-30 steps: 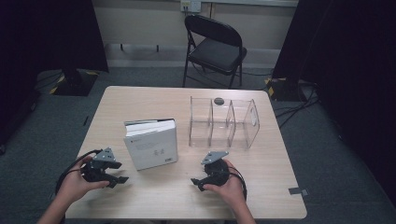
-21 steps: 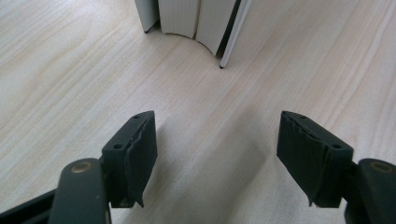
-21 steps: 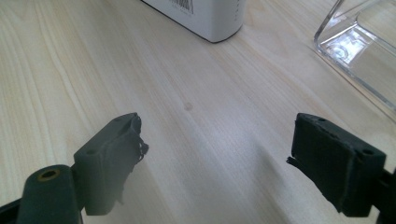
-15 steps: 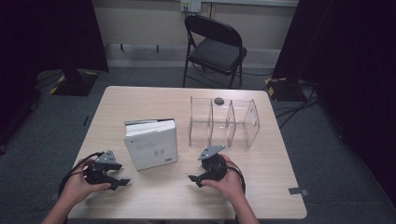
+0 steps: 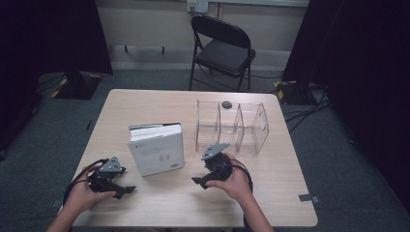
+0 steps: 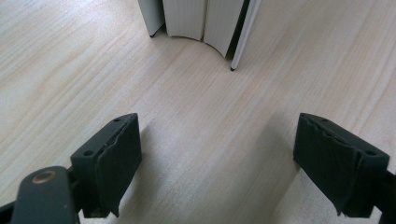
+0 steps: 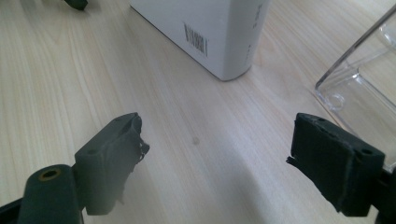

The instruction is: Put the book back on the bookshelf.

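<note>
Grey carpet and a folding chair [image 5: 222, 46] are seen behind the pale wooden counter [image 5: 145, 104]. White books [image 5: 157, 148], bundled together with a barcode on one face, are stood near the counter's middle, just left of a clear divided rack [image 5: 232, 125]. Bare wood is left in front of the books toward the near edge. The left gripper [image 5: 126, 189] is held low at the near left, its jaws having just been opening, nothing between them. The right gripper [image 5: 197, 181] is held raised, jaws wide and empty
</note>
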The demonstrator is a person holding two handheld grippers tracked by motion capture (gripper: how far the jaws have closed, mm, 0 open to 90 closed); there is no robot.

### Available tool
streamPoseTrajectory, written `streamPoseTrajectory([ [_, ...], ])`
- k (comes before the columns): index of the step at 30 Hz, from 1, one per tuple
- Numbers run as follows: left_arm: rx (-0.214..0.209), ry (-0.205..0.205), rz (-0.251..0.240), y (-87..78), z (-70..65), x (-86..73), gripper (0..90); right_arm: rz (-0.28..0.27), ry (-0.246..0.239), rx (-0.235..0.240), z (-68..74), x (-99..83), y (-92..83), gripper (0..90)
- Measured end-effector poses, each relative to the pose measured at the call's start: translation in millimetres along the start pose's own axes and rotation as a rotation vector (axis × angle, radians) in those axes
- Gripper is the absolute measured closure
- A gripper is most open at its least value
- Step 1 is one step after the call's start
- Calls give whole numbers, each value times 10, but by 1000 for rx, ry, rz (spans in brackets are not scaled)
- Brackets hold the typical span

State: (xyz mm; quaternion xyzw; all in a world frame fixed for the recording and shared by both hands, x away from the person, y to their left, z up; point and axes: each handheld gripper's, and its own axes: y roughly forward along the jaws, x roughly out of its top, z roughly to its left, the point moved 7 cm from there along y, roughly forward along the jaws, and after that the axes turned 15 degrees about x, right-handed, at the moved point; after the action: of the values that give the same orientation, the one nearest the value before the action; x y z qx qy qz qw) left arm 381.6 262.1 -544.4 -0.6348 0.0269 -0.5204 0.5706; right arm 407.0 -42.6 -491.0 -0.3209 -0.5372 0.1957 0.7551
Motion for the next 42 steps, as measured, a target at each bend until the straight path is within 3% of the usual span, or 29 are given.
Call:
streamPoseTrajectory([
  [2,9,-26,-32,18,-18,3,136,-11,0,8,-2,36,-8,153],
  [5,-5,-3,-48,34,-20,-16,76,-13,-8,21,1,89,-23,157],
  [6,0,-27,-74,60,-37,-9,50,-9,-10,20,2,105,-30,158],
  [8,-6,-25,-72,74,-57,-9,3,-1,-23,20,6,140,-41,159],
  [15,-18,-21,-118,87,-50,-11,0,12,-48,31,19,281,-86,164],
  [23,-18,-20,-119,87,-50,-11,0,0,-66,57,8,550,-181,166],
  [28,-18,-21,-118,87,-50,-11,0,3,-97,44,-13,723,-220,166],
  [31,-18,-20,-118,87,-50,-11,0,-18,-85,59,-17,817,-234,166],
  [42,-18,-21,-119,87,-50,-11,0,-8,-105,68,-76,1015,-158,170],
])
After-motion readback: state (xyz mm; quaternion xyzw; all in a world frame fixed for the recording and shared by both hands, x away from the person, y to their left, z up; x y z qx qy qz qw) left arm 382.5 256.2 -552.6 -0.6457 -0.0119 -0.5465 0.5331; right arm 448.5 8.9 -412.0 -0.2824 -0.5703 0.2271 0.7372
